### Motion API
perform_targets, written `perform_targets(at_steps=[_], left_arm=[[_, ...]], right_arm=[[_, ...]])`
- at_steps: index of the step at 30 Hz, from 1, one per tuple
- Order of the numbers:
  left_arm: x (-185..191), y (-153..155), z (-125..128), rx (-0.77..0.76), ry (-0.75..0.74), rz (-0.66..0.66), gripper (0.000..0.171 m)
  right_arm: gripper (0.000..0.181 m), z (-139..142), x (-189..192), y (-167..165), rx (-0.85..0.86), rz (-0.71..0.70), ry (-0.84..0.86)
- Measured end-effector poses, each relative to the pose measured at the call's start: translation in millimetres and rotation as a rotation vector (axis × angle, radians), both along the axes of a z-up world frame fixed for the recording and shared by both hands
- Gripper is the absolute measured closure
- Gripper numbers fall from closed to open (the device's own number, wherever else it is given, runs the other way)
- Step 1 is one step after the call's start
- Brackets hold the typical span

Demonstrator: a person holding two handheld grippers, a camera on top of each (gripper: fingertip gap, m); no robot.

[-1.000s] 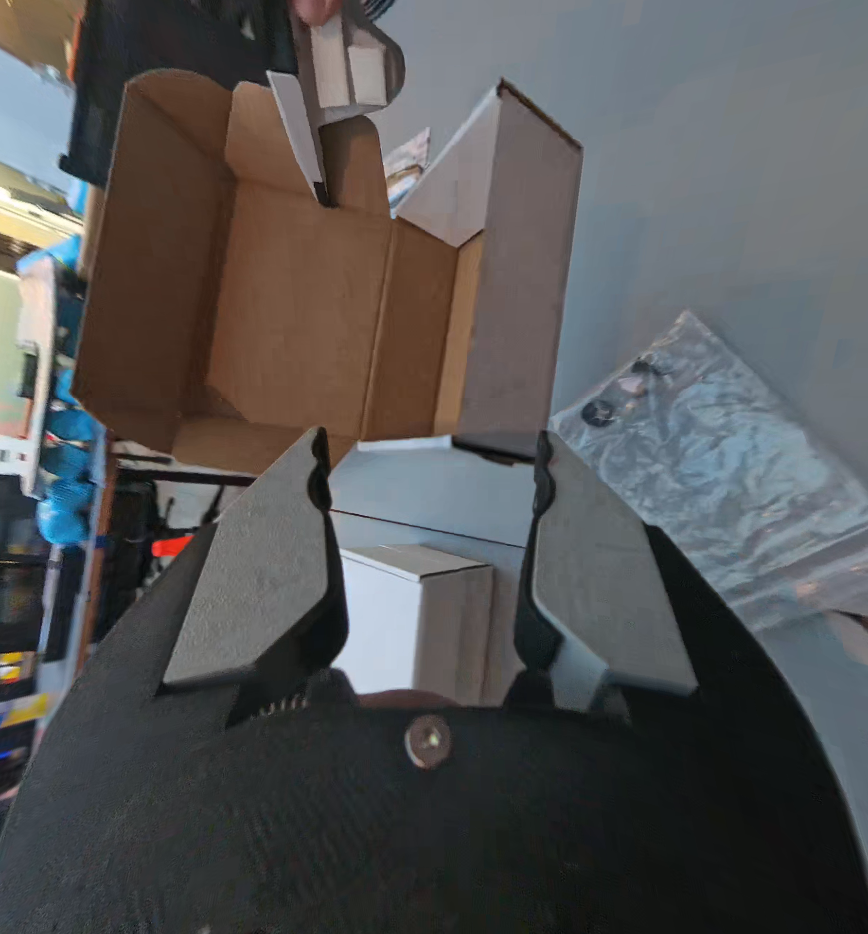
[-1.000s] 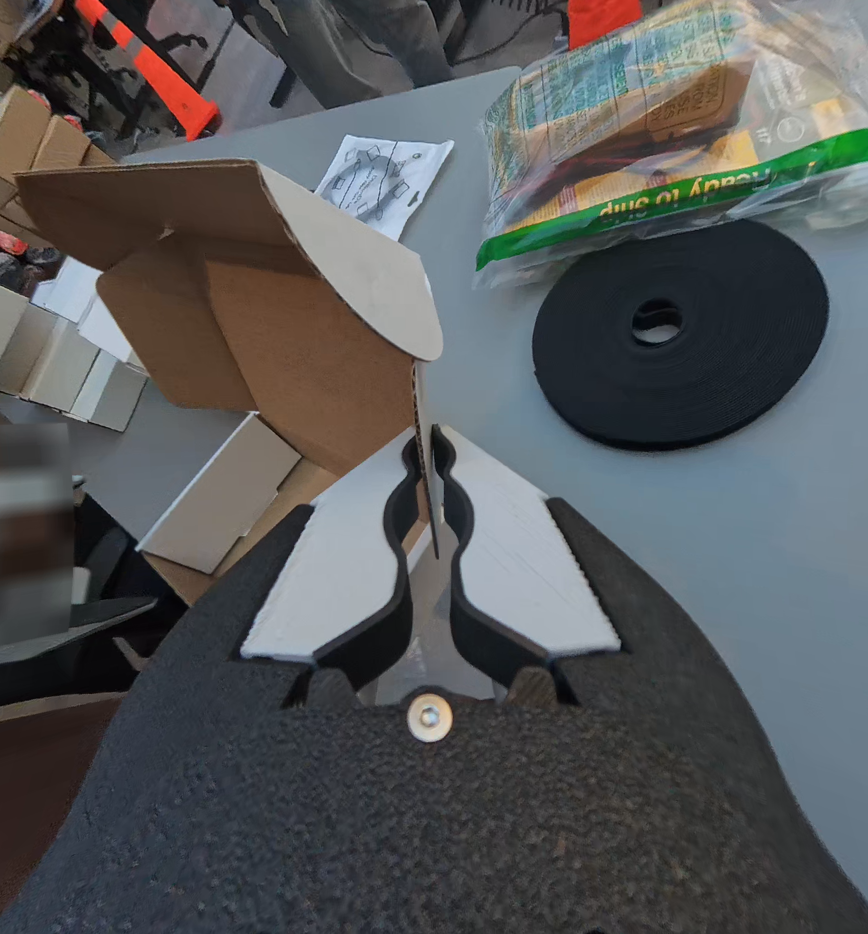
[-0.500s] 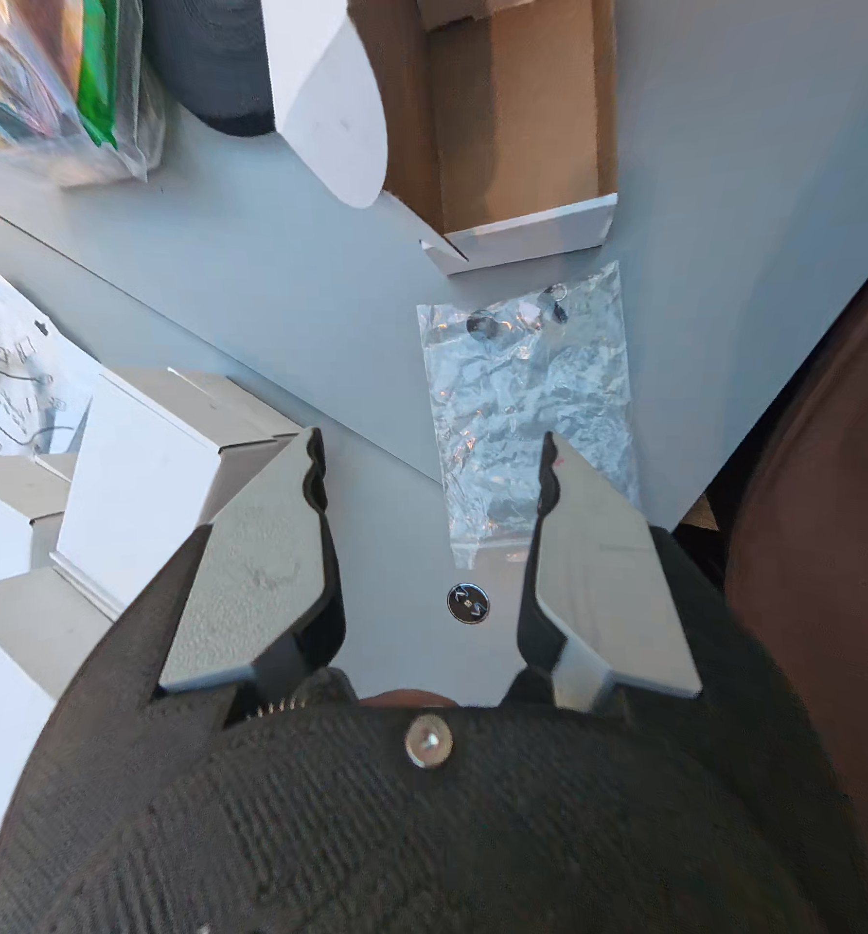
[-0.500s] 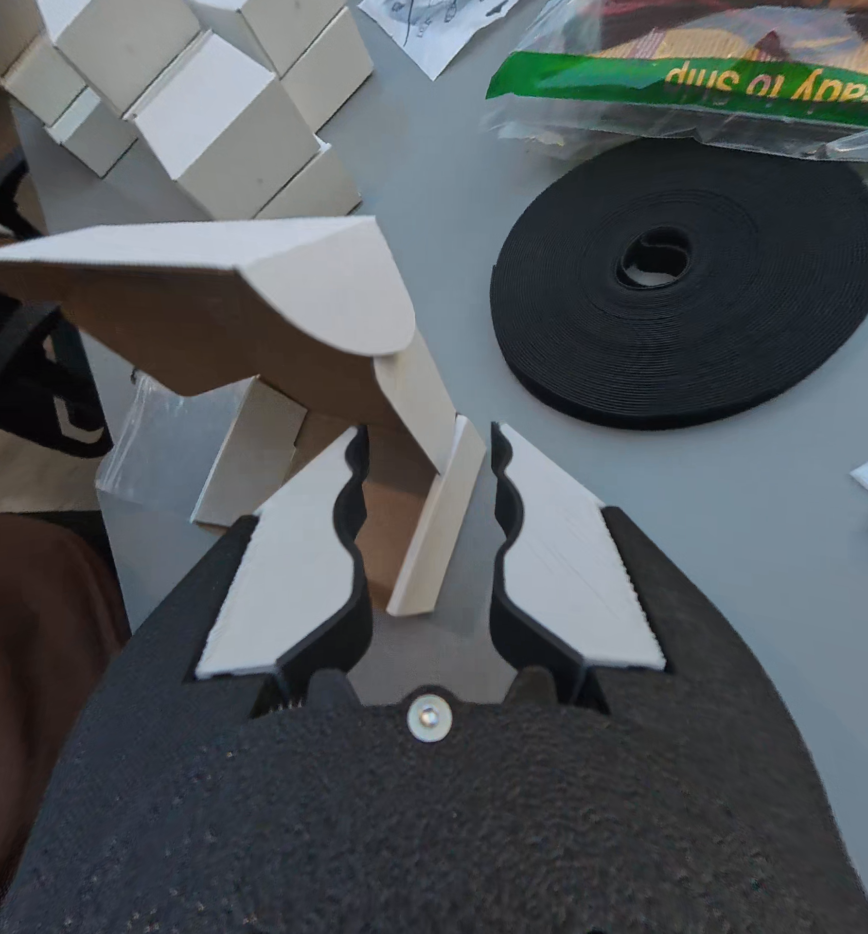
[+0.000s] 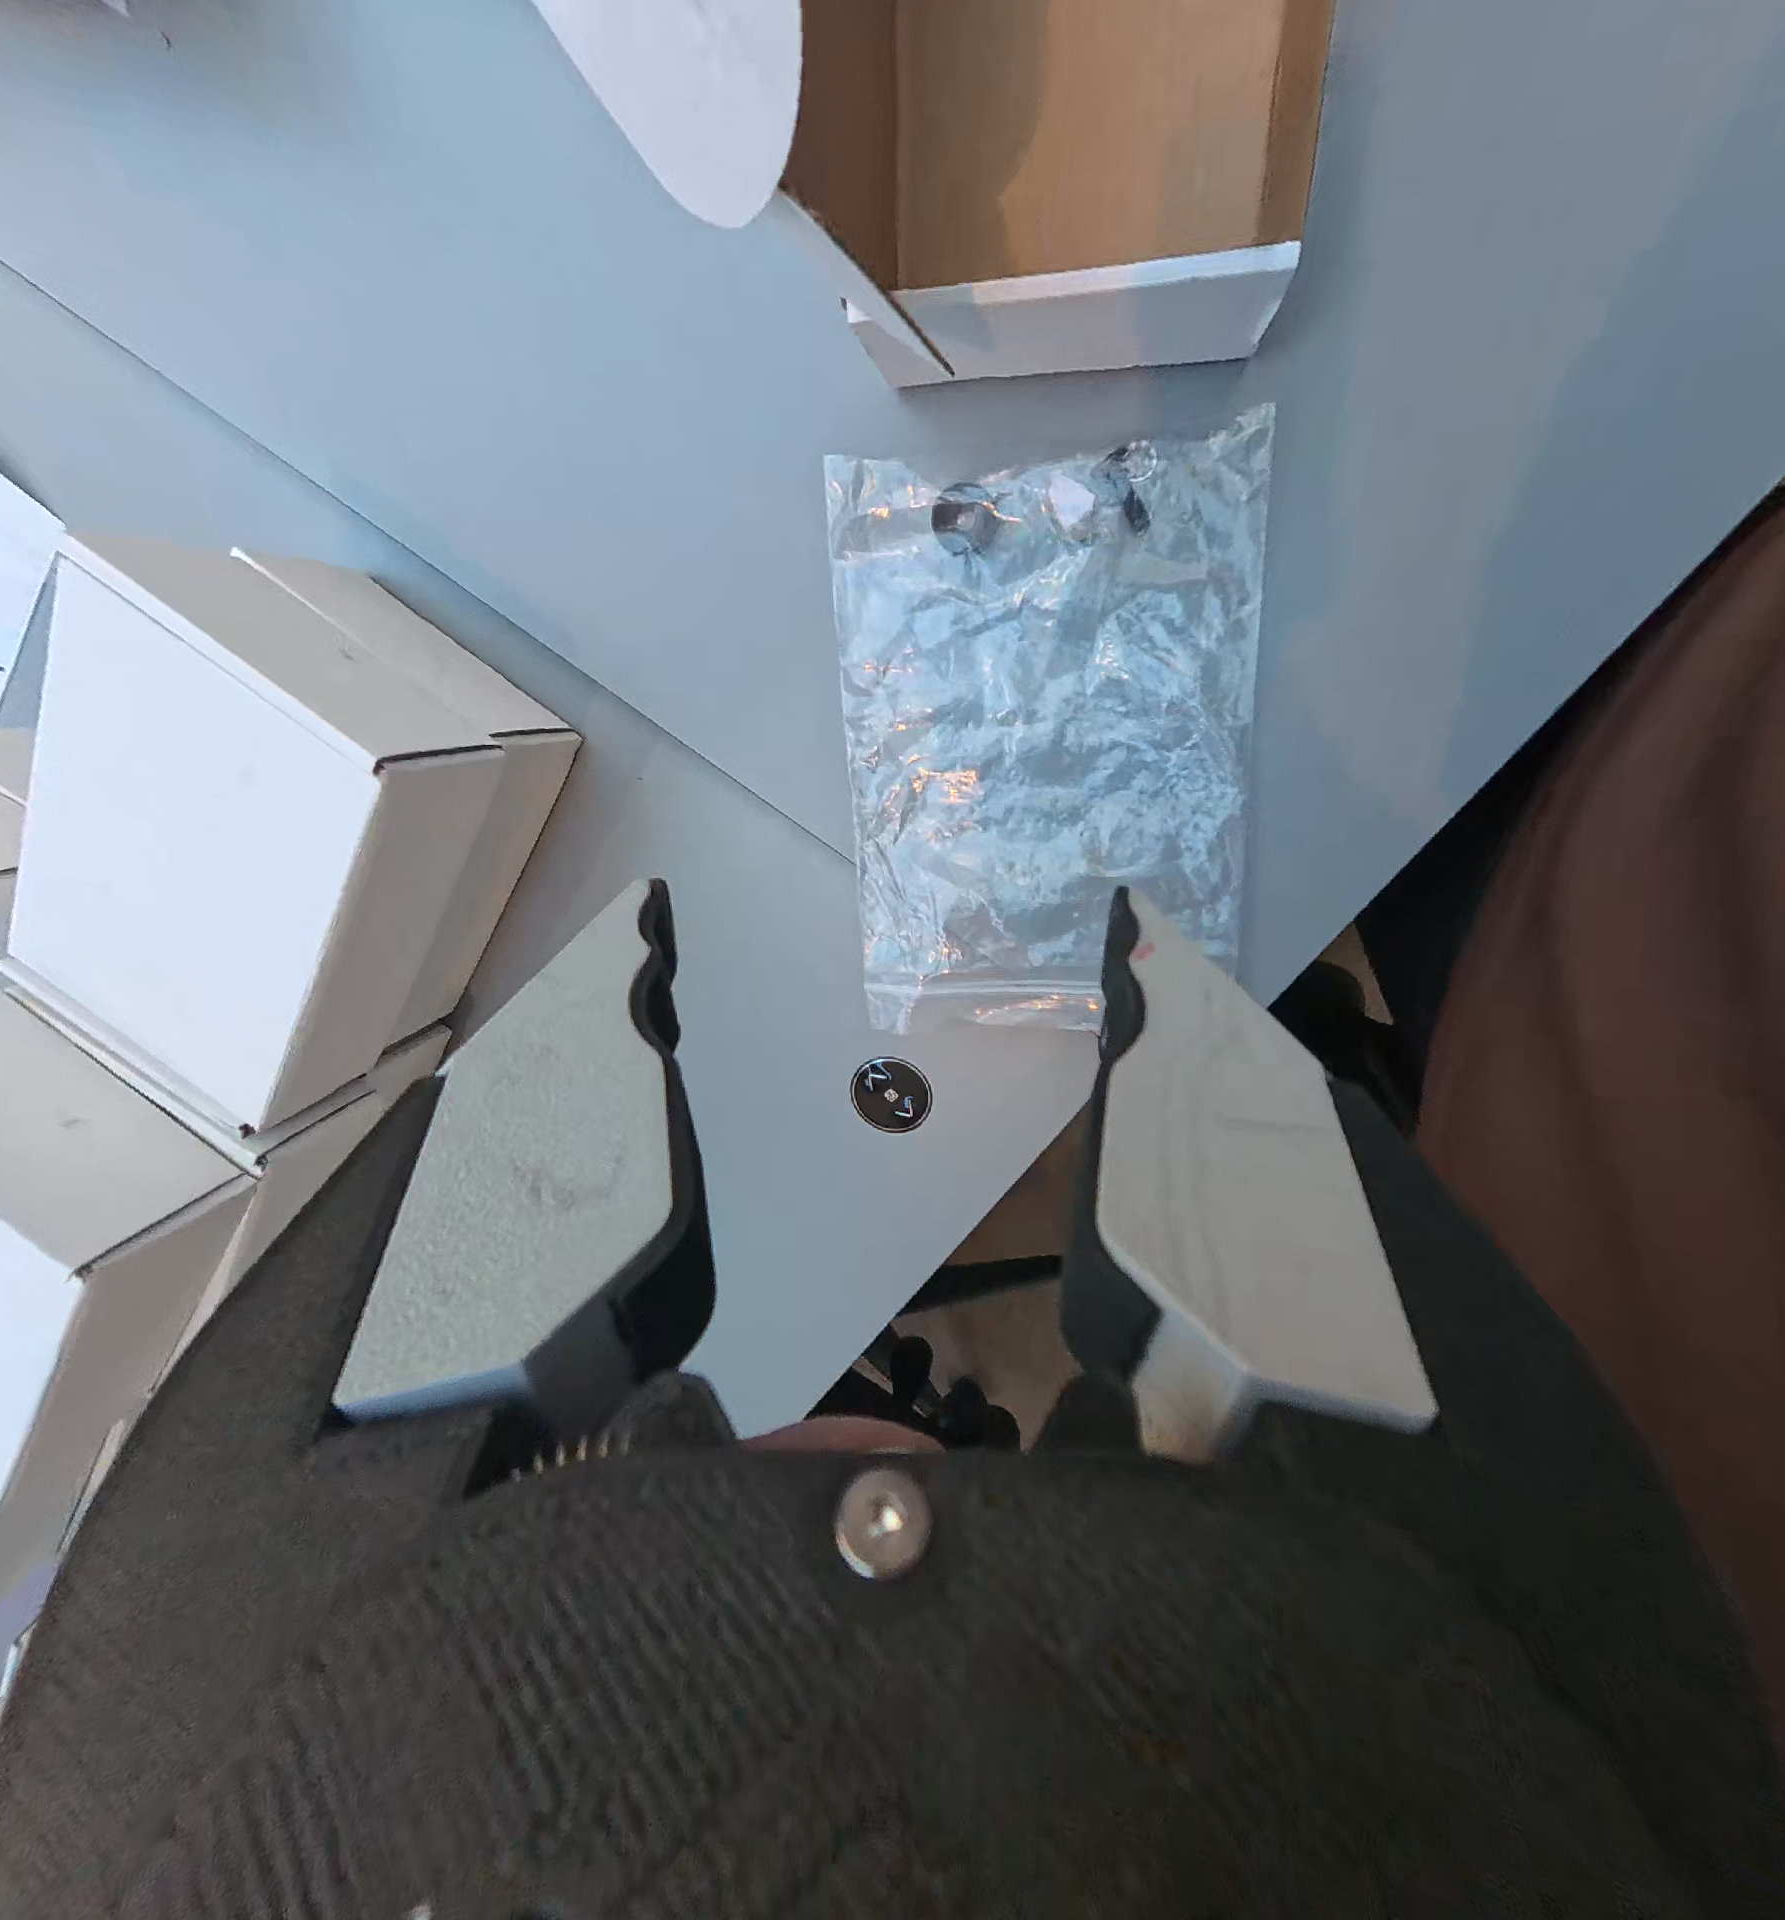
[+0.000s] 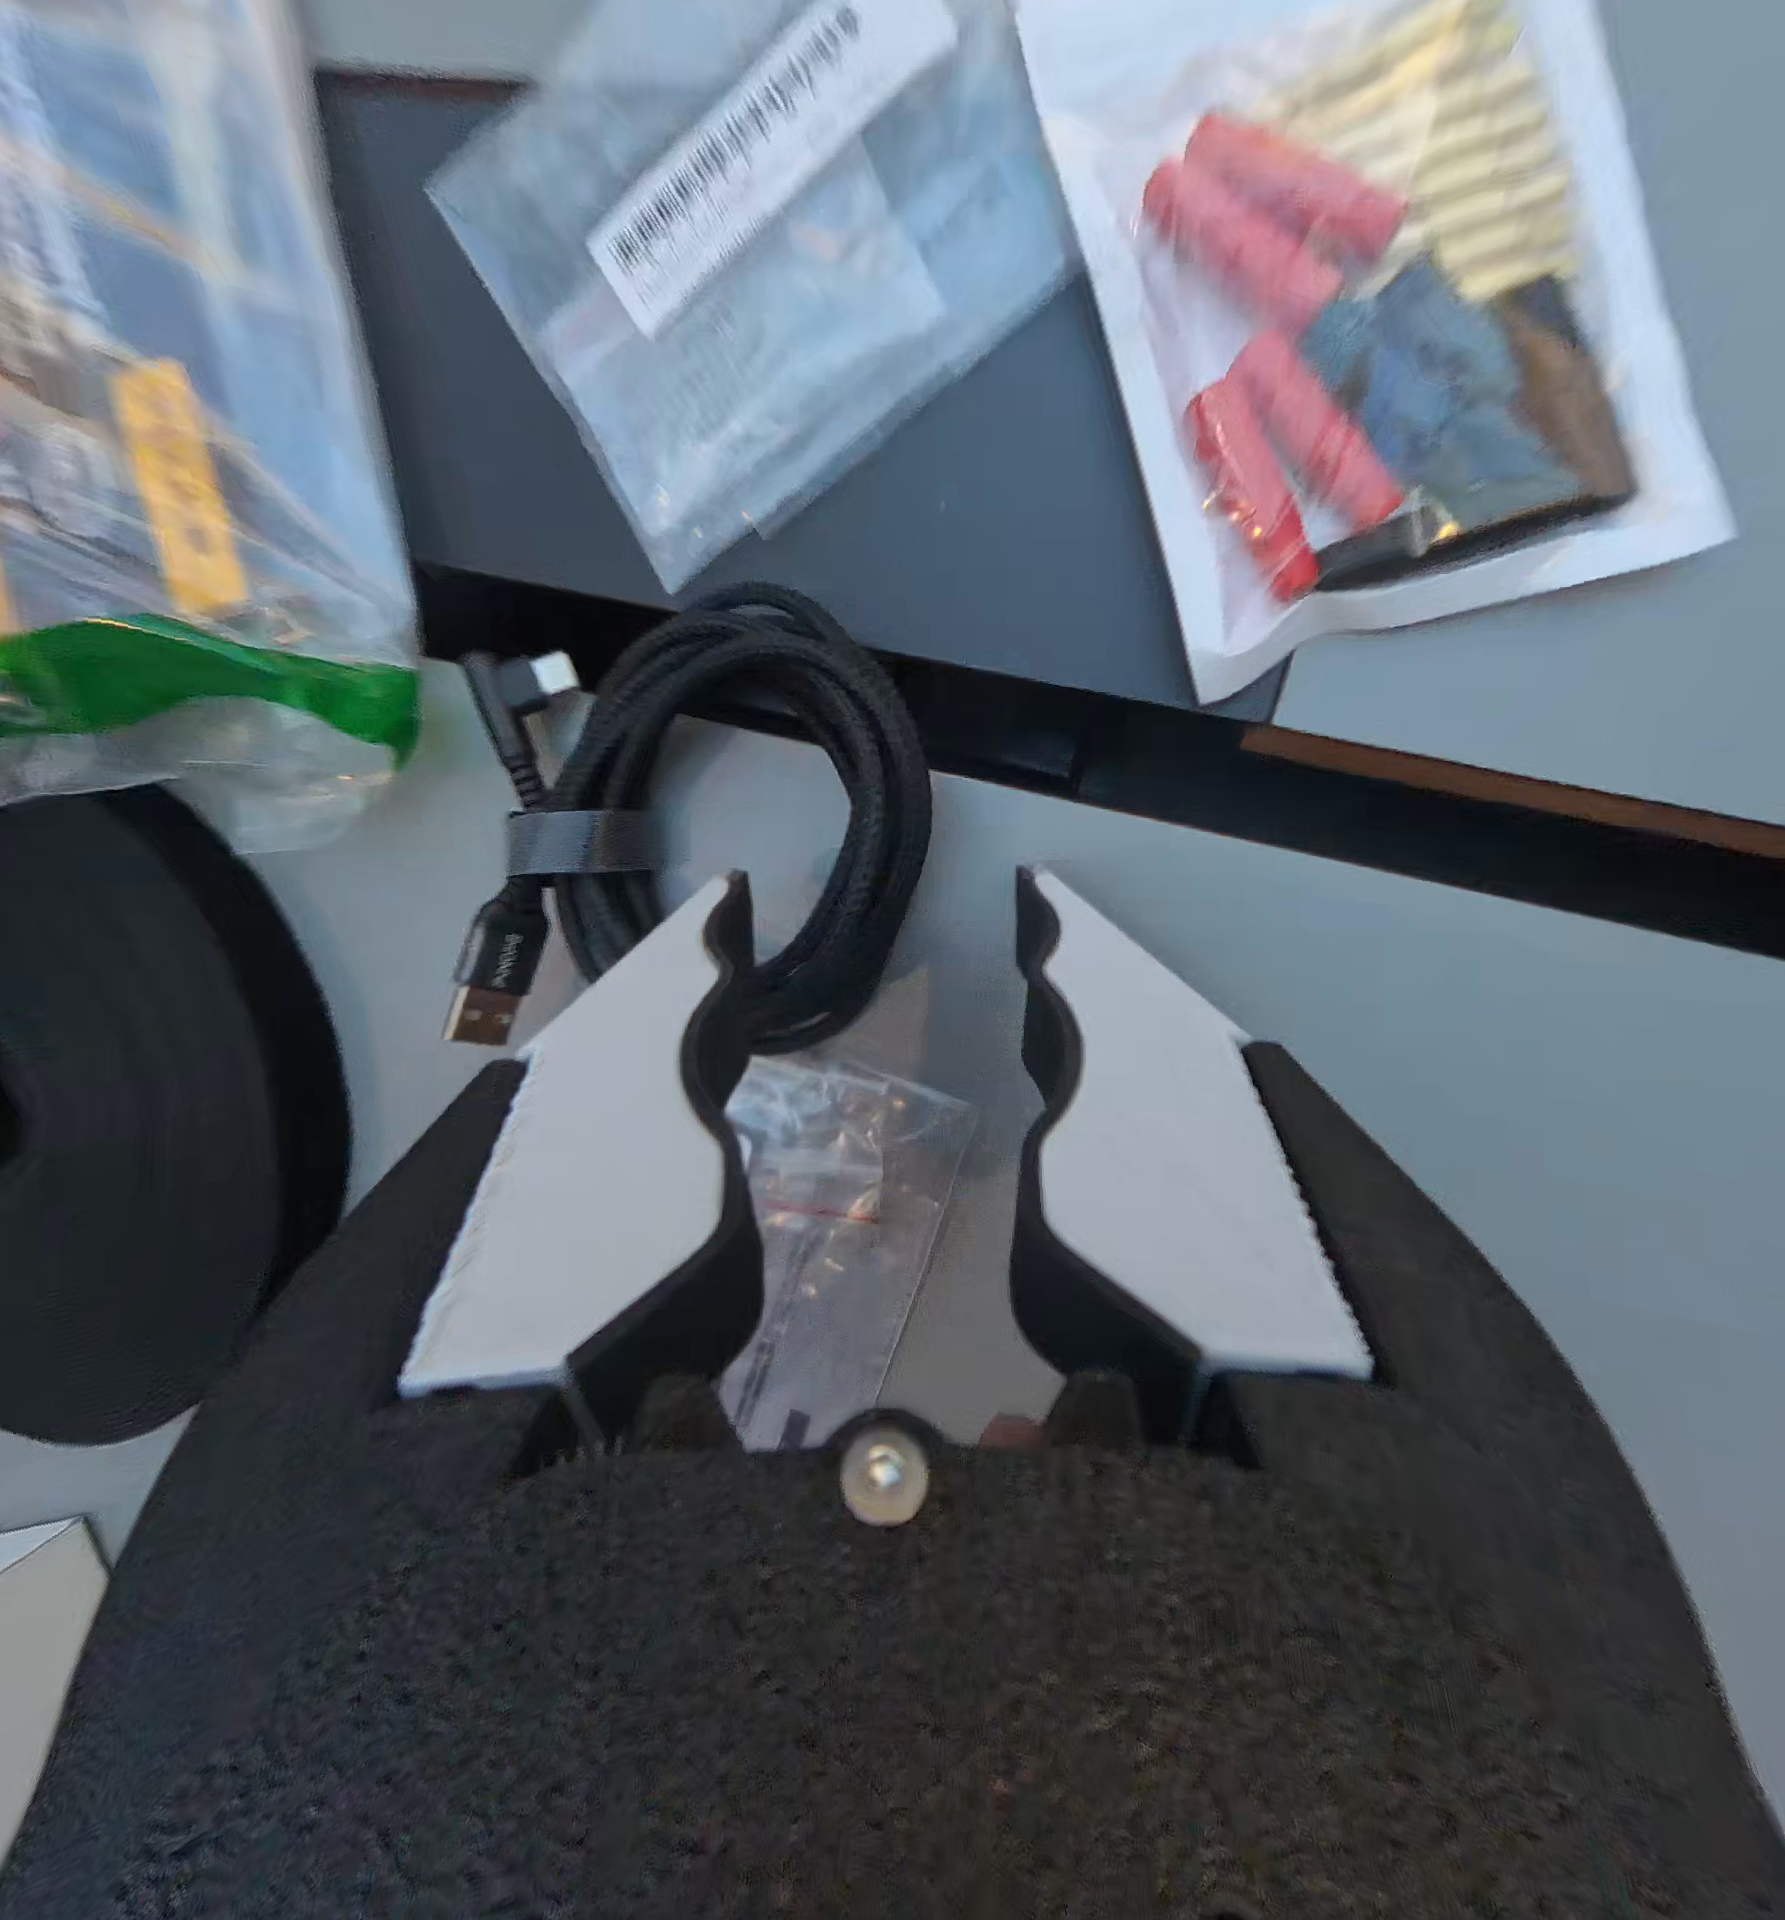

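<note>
My left gripper (image 5: 888, 914) is open and empty above the grey table's near corner. A clear plastic bag (image 5: 1049, 717) with small dark parts lies just ahead of it. Beyond the bag sits an open cardboard box (image 5: 1085, 156), white outside and brown inside, with its flap (image 5: 701, 94) to the left. My right gripper (image 6: 880, 894) is open and empty over a small clear bag of tiny parts (image 6: 846, 1195). A coiled black USB cable (image 6: 742, 790) lies just ahead of its left finger.
Several closed white boxes (image 5: 213, 821) are stacked at the left. A round black sticker (image 5: 890, 1092) marks the table. A black tape roll (image 6: 88, 1122), a green-edged bag (image 6: 140, 416), a clear labelled bag (image 6: 763, 281), a bag of red and blue parts (image 6: 1366, 343) and a dark tray (image 6: 971, 551) surround the right gripper. Across from one pair of fingers to the other is roughly 60 cm.
The right gripper let go of the box flap, opened and swung right to the cable and small bag. The left gripper swung from the box's inside down to the plastic bag.
</note>
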State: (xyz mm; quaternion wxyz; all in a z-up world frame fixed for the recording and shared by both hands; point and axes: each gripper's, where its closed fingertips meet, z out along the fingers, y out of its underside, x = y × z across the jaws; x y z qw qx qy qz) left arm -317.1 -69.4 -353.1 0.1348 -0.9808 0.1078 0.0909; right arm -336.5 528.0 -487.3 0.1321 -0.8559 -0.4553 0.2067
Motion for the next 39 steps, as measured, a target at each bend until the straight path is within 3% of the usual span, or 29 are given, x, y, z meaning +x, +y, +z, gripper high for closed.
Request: perform_targets(at_steps=[1, 3, 7, 12, 16, 22, 27, 39], left_arm=[[-0.2, 0.5, 0.9, 0.000, 0.001, 0.002, 0.091], [-1.0, -1.0, 1.1, 0.005, 0.002, 0.011, 0.092], [-0.7, -9.6, -7.7, 0.013, -0.033, 0.031, 0.094], [-3.5, -5.2, -16.4, 0.057, -0.077, 0.015, 0.094], [-2.8, 9.8, -20.3, 0.083, -0.128, -0.025, 0.093], [-8.8, 35.7, -6.5, 0.190, -0.148, -0.024, 0.094], [-7.3, 34.7, -3.1, 0.215, -0.154, -0.025, 0.094], [-9.8, 12.3, -6.0, 0.202, -0.160, 0.053, 0.096]], right_arm=[[0.158, -4.0, -3.9, 2.8, 0.015, -0.001, -0.008], [0.169, -3.6, -6.1, 1.3, 0.008, 0.010, -0.025], [0.172, 38.2, 4.8, -9.5, 0.105, 0.067, 0.049], [0.172, 132.2, 50.9, -42.3, 0.232, 0.073, 0.238], [0.173, 182.9, 89.4, -87.7, 0.173, 0.064, 0.338], [0.172, 164.2, 144.3, -199.7, -0.055, 0.118, 0.294], [0.172, 130.3, 149.7, -281.4, -0.201, 0.183, 0.246], [0.172, 95.9, 102.5, -385.3, -0.311, 0.360, 0.209]])
